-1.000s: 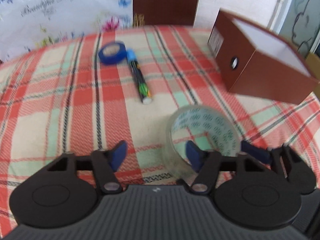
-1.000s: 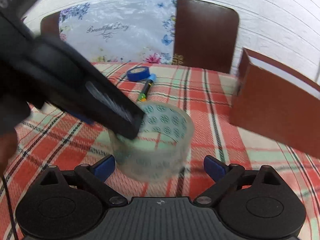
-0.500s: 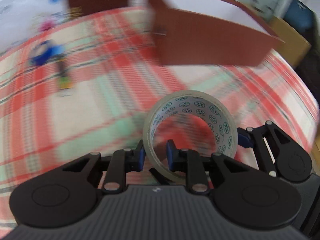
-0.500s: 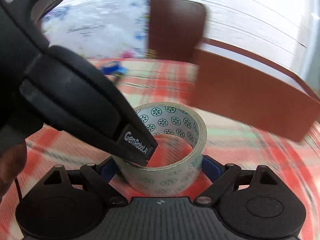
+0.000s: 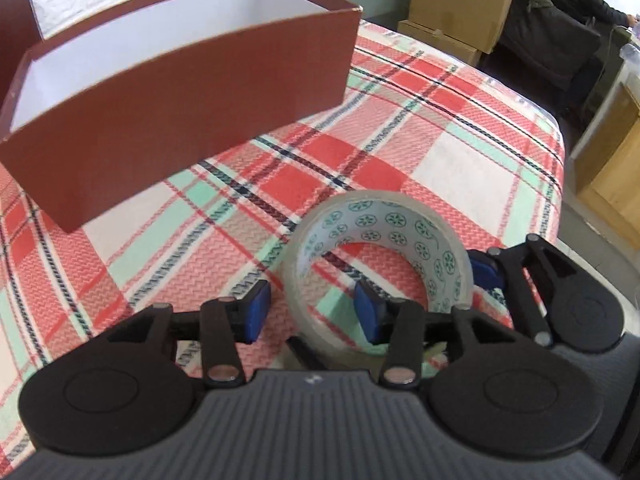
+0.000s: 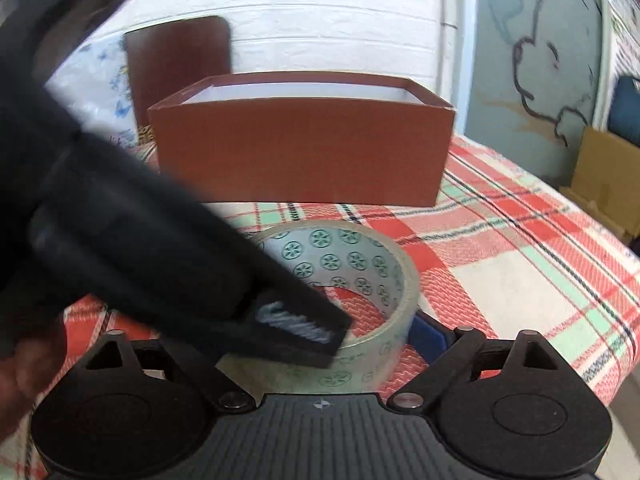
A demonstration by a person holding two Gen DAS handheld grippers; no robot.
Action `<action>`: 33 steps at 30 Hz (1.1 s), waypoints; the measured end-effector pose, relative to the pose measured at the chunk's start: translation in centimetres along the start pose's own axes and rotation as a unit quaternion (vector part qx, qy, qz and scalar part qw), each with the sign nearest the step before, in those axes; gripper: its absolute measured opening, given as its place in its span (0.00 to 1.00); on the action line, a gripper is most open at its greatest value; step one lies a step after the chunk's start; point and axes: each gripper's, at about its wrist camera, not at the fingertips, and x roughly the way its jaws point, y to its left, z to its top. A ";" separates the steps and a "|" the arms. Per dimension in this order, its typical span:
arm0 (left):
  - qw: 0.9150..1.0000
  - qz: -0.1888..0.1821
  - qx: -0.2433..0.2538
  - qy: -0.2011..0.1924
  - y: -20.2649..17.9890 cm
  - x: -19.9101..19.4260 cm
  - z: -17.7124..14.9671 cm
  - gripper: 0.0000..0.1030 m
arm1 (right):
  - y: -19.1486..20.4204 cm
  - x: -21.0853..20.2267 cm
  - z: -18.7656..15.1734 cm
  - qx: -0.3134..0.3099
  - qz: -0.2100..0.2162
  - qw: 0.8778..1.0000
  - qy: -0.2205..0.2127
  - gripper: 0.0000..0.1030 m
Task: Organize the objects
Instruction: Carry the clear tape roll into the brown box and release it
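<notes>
Although white lettering [image 6: 296,322] is carried on the finger of the left tool [image 5: 312,316], it is too blurred to be read; only green rosettes, no words, are printed inside the roll of tape [image 5: 400,220]. The roll is found low in the centre of both views, clear of the brown box [image 5: 180,112], whose open top faces up behind it. The roll is tilted, its hole turned up and toward the cameras.

The near wall of the roll is straddled by the left tool, whose jaws have just been opening; its left pad [image 5: 256,314] stands off the tape. The roll is gripped across its full width by the right tool [image 6: 316,344], set wide after closing slightly; one blue pad [image 6: 428,336] is seen pressed on the rim, the other hidden.

A red, green and cream checked cloth [image 5: 460,160] covers the bench. A white brick wall [image 6: 320,20], a chair back [image 6: 180,56], cardboard boxes [image 5: 460,4] and a seated person [image 5: 568,12] are seen behind.
</notes>
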 end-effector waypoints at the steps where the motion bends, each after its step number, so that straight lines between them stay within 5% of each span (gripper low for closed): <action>1: 1.000 -0.007 -0.004 0.002 0.0 0.0 0.1 0.36 | 0.2 -0.1 -0.1 -0.004 -0.003 1.000 -0.007 0.85; 3: 1.000 0.018 -0.002 -0.004 -0.1 -0.7 0.5 0.29 | 0.1 -0.3 0.4 0.008 0.007 1.000 -0.021 0.85; 12: 0.989 0.084 -0.032 -0.119 4.3 -5.9 6.2 0.29 | 1.4 1.4 8.3 -0.027 0.028 0.988 -0.149 0.85; 20: 0.980 0.107 -0.096 -0.140 10.3 -3.3 11.0 0.31 | 2.4 9.4 13.5 -0.042 0.050 0.985 -0.158 0.86; 25: 0.972 0.144 -0.129 -0.134 12.5 -1.5 12.5 0.42 | 2.4 12.3 14.1 -0.038 0.061 0.987 -0.141 0.88; 33: 0.973 0.138 -0.118 -0.144 11.7 -2.7 10.1 0.45 | 1.4 7.5 11.1 -0.006 0.029 0.984 -0.176 0.90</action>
